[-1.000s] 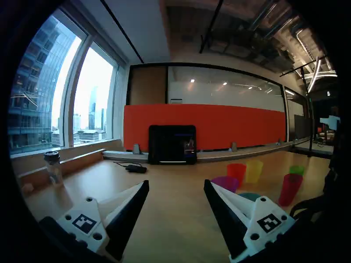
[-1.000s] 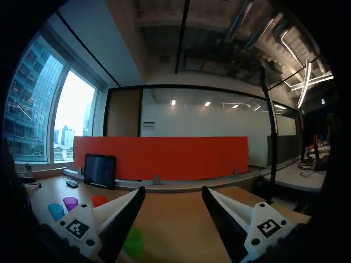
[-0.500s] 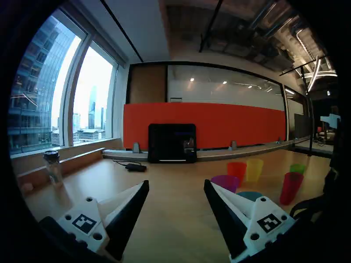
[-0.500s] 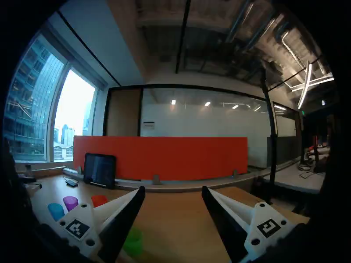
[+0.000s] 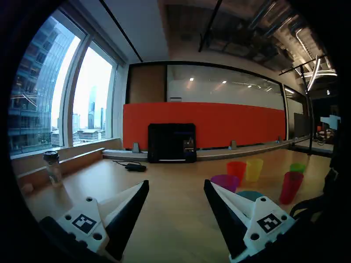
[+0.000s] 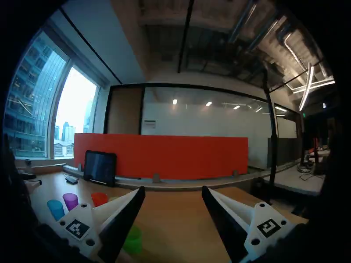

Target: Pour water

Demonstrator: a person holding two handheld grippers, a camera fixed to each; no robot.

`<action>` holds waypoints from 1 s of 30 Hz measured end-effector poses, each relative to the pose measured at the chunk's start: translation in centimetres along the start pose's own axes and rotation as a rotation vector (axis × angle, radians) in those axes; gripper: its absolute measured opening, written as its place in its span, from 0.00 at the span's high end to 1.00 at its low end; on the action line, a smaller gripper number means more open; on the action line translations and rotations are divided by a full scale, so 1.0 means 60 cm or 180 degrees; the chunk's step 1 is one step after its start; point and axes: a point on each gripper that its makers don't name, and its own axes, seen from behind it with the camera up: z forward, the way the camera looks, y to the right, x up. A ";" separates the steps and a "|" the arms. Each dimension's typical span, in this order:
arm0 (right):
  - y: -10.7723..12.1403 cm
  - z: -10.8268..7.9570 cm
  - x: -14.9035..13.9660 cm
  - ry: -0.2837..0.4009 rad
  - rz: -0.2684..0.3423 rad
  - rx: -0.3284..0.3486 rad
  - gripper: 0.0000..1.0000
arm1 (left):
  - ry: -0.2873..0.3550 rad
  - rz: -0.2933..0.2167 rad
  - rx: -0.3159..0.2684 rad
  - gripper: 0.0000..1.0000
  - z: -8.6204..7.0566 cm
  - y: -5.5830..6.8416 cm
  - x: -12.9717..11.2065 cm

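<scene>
Two tongs: the left tongs [image 5: 176, 182] and the right tongs [image 6: 173, 189] both stand wide apart with nothing between their fingers, low over the surface [image 5: 175, 232].
Bottle: a clear bottle [image 5: 53, 168] with a dark cap stands upright at the far left edge of the surface, below the window and well apart from the cups. I cannot tell whether it holds water.
Cups: these form a loose cluster right of the left tongs. The purple cup [image 5: 225, 181] and teal cup [image 5: 250, 195] are nearest, the orange cup [image 5: 236, 171] and yellow cup [image 5: 254, 169] stand behind them, and the magenta cup [image 5: 291, 187] and green cup [image 5: 297, 168] are farther right.
Bottle handling: it is probably stiff, smooth plastic, slippery, and heavier if full. I would take it around the mid-body, below the cap, with a firm but not crushing squeeze.
Cup handling: they look like thin, light, tapered tumblers that tip easily, so pour slowly.
Materials: the surface is pale matte wood. The tongs are white plastic with dark inner faces. A glossy dark tablet [image 5: 172, 143] stands in front of an orange partition [image 5: 210, 125].
</scene>
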 end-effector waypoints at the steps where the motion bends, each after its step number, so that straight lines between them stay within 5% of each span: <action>1: -0.001 0.000 -0.001 0.0006 -0.0019 0.0006 0.00 | 0.0000 0.0000 0.0000 0.07 0.000 0.000 0.000; 11: 0.000 0.014 -0.038 -0.0029 -0.0161 0.0017 0.00 | -0.0002 0.0001 0.0001 0.03 0.000 -0.001 0.000; 30: -0.005 0.038 -0.119 -0.0134 0.0032 0.0049 0.00 | -0.0003 0.0001 0.0002 0.03 -0.001 -0.005 0.000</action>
